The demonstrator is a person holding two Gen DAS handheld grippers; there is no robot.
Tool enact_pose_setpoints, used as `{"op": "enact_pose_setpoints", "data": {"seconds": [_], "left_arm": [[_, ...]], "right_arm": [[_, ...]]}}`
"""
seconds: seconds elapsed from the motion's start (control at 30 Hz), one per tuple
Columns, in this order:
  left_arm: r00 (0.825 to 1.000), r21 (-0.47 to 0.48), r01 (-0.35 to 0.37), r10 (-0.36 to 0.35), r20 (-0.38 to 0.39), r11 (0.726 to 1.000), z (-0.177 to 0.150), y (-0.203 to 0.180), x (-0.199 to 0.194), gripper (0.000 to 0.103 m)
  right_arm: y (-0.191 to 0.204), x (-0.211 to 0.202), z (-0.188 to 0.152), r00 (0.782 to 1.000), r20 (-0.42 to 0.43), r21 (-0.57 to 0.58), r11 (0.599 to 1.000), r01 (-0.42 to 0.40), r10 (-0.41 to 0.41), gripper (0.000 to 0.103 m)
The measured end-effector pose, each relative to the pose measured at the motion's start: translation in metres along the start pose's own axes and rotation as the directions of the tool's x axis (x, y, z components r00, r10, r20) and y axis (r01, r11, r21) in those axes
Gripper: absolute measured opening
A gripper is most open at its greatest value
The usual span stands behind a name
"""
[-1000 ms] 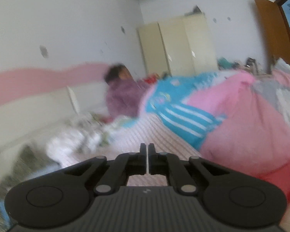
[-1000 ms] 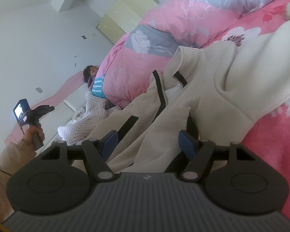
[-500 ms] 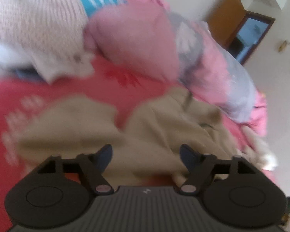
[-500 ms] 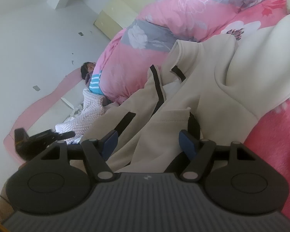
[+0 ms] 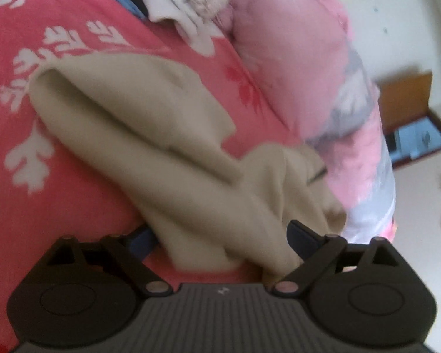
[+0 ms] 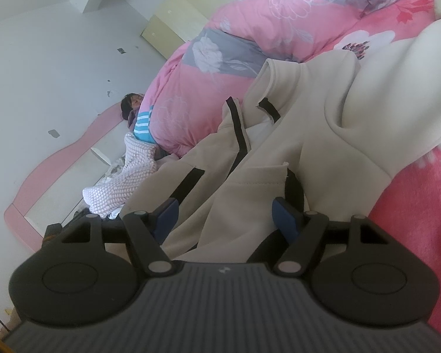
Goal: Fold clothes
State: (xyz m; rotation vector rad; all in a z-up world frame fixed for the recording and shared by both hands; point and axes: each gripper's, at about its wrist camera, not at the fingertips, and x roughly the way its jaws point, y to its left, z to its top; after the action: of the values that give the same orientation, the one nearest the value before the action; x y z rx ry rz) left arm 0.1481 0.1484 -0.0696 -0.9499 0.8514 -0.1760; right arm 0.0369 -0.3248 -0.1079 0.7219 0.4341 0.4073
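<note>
A cream jacket [image 6: 308, 117] with black stripes lies crumpled on the red floral bedspread [image 6: 411, 235]. In the left wrist view it looks beige [image 5: 161, 135] and blurred. My left gripper [image 5: 220, 238] is low over one end of it. Its jaws are opening wide, with a fold of the jacket lying between the fingers and not pinched. My right gripper [image 6: 226, 216] stands open at the jacket's hem, which lies loose between its blue pads [image 6: 285, 219].
A bulky pink and grey quilt [image 6: 250, 44] runs along the far side of the bed. A knitted pink-white sweater [image 6: 123, 182] and other clothes are heaped beyond the jacket. A person [image 6: 130, 104] lies near the pink headboard. A cream wardrobe [image 6: 185, 14] and a brown door [image 5: 405, 100] stand by the walls.
My left gripper swung down from facing across the room to the jacket, rolling as it went, and its jaws went from shut to wide. The right gripper stayed still.
</note>
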Motion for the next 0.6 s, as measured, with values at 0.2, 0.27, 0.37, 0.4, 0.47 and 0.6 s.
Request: {"op": "enact_pose_setpoints", "data": {"seconds": [0.2, 0.27, 0.37, 0.4, 0.47, 0.6], "left_arm": [[0.993, 0.033, -0.053, 0.049, 0.105, 0.998, 0.018, -0.011, 0.016, 0.091], [0.983, 0.075, -0.121, 0.108, 0.15, 0.99, 0.022, -0.017, 0.023, 0.071], [0.967, 0.124, -0.197, 0.171, 0.191, 0.973, 0.029, -0.023, 0.028, 0.042], [0.963, 0.134, -0.209, 0.18, 0.2, 0.969, 0.032, -0.024, 0.028, 0.034], [0.955, 0.159, -0.229, 0.189, 0.228, 0.96, 0.039, -0.029, 0.027, 0.026], [0.932, 0.211, -0.27, 0.2, 0.304, 0.939, 0.057, -0.043, 0.022, 0.022]], "right_arm": [[0.001, 0.001, 0.0, 1.0, -0.002, -0.003, 1.0, 0.002, -0.002, 0.072], [0.001, 0.001, 0.0, 1.0, -0.003, -0.004, 1.0, 0.003, -0.003, 0.072], [0.001, 0.001, 0.0, 1.0, -0.002, -0.004, 1.0, 0.004, -0.004, 0.072], [0.001, 0.001, 0.0, 1.0, -0.002, -0.004, 1.0, 0.004, -0.004, 0.072], [0.0, 0.001, 0.0, 1.0, -0.002, -0.004, 1.0, 0.004, -0.004, 0.072], [0.001, 0.002, 0.0, 1.0, -0.005, -0.004, 1.0, 0.005, -0.005, 0.072]]}}
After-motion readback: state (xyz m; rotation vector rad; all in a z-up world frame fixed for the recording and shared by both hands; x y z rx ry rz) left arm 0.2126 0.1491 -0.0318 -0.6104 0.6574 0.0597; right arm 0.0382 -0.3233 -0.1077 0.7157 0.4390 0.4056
